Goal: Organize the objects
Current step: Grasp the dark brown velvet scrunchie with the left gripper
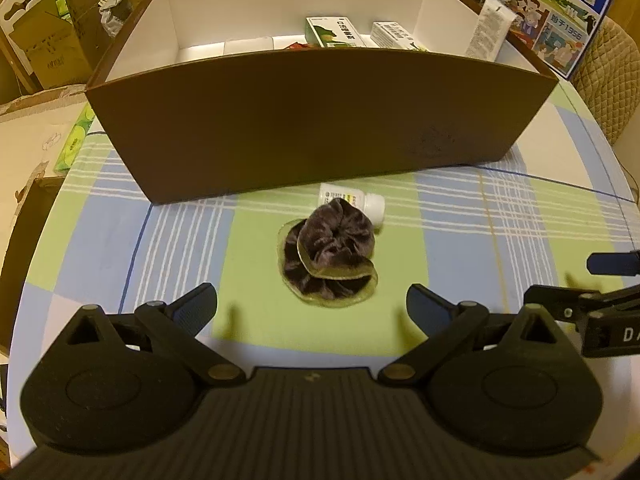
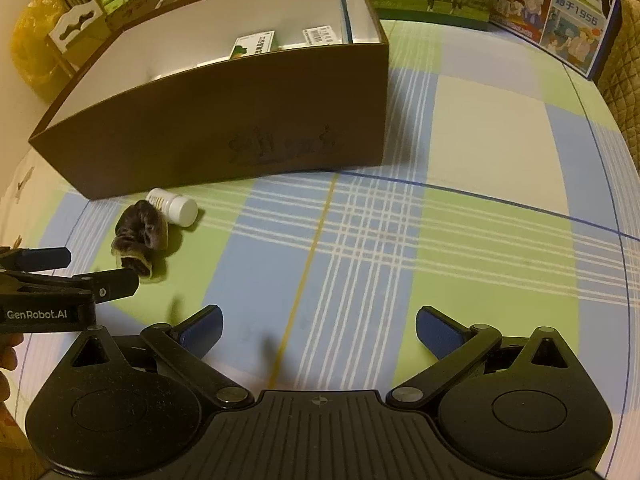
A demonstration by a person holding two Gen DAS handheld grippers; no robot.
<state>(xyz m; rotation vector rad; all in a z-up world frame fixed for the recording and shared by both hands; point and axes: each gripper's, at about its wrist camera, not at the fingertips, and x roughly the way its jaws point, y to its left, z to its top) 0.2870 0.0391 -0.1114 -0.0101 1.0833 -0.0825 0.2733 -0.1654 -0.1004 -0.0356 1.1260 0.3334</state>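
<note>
A dark velvet scrunchie (image 1: pixel 330 252) lies on the checked tablecloth, leaning on a small white pill bottle (image 1: pixel 374 204) on its side. Both sit just in front of a brown box (image 1: pixel 304 120). My left gripper (image 1: pixel 312 304) is open and empty, just short of the scrunchie. My right gripper (image 2: pixel 318 330) is open and empty over bare cloth, to the right of the scrunchie (image 2: pixel 138 236) and bottle (image 2: pixel 176 208). The left gripper's fingers (image 2: pixel 116 282) show at the left edge of the right wrist view.
The brown box (image 2: pixel 224 132) holds a green medicine carton (image 1: pixel 332 32), a white carton (image 1: pixel 394 36) and a tube (image 1: pixel 490 30). Milk cartons (image 2: pixel 560 20) stand at the back right. Cardboard boxes (image 1: pixel 44 48) stand left of the table.
</note>
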